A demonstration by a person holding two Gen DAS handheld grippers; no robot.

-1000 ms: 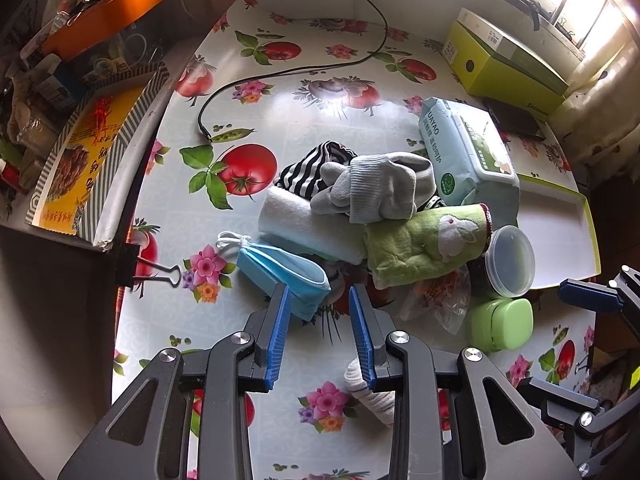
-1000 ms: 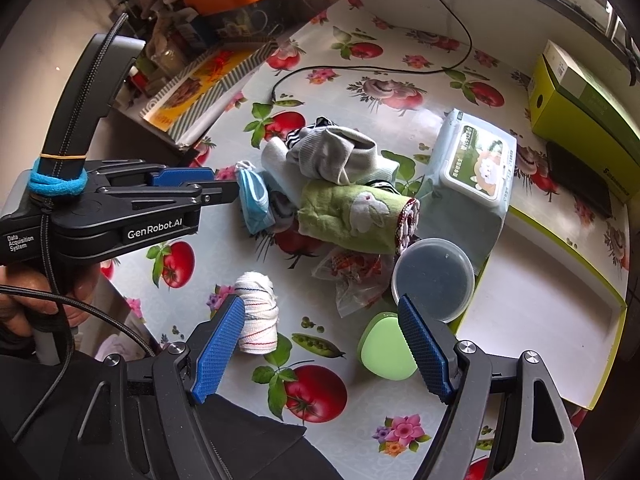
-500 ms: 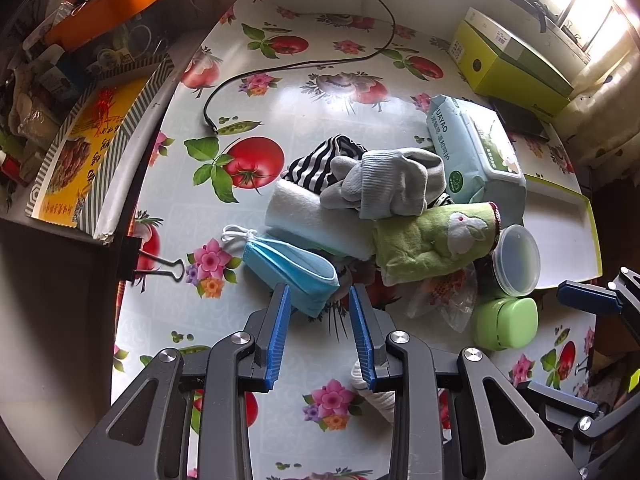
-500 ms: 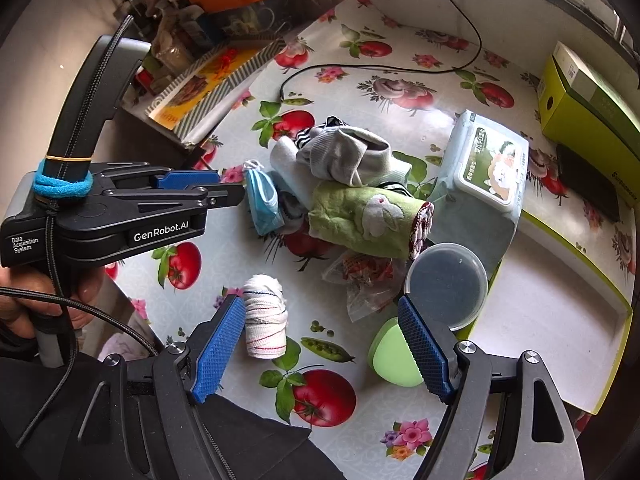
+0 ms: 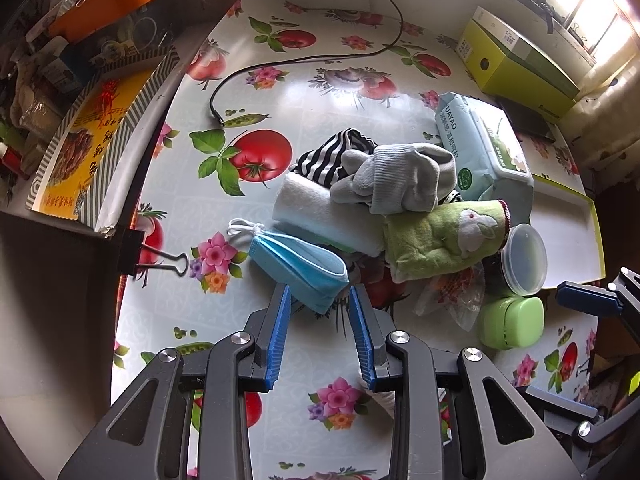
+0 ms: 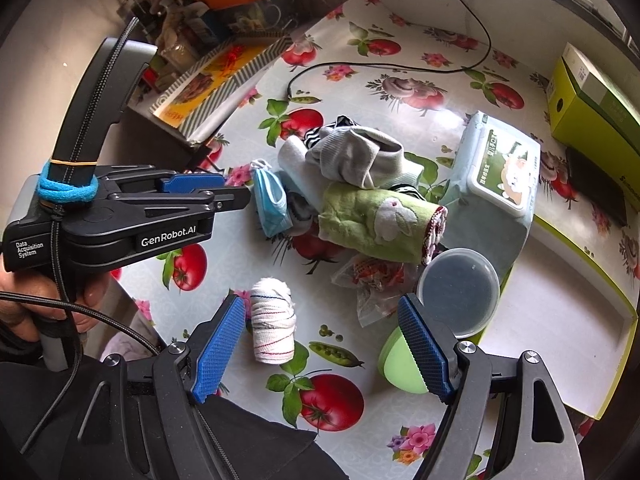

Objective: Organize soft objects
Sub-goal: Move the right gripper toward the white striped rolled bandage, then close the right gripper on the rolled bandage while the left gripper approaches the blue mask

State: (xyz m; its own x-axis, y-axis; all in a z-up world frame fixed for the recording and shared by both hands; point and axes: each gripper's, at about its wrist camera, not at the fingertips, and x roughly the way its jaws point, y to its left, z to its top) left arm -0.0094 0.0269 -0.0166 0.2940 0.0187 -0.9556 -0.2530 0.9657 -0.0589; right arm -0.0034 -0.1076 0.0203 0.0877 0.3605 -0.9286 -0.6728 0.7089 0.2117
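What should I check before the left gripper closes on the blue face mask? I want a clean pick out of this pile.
1. Left gripper jaws open: ok, nothing between the pads.
2. Face mask lined up with the jaws: ok, its near corner sits just ahead of the tips.
3. Mask free of the pile: cannot tell, its far end meets the white towel.
4. Ear loops unsnagged: ok, bunched loose on the table.
5. Right gripper out of the way: ok, open, above the rolled sock.
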